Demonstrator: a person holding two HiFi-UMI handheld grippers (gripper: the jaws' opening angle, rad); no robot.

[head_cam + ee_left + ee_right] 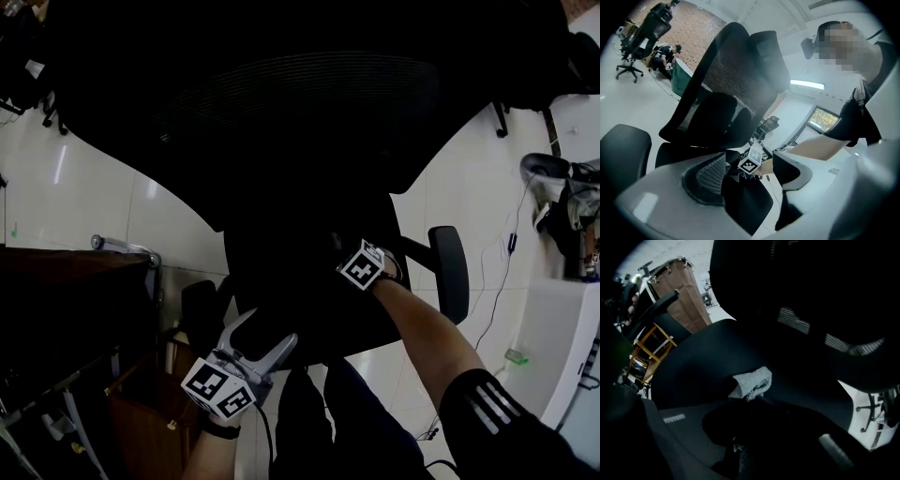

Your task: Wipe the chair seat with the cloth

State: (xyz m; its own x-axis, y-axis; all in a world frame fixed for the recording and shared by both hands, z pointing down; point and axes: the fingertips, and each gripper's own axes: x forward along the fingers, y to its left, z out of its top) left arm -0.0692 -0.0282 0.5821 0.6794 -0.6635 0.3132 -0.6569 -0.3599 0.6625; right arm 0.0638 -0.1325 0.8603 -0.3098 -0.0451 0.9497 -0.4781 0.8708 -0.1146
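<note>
pressing cloth (752,383) to chair seat (693,363), right claw (751,398) grasps it; left claw (263,339) released.

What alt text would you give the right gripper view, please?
A pale terry cloth, pinched in the right hand-held gripper, rests on the black chair seat. The mesh backrest looms above; a brown cart stands beyond.

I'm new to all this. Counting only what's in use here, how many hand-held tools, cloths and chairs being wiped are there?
hand-held tools: 2 (left tool, right tool)
cloth: 1
chair being wiped: 1
Total: 4
</note>
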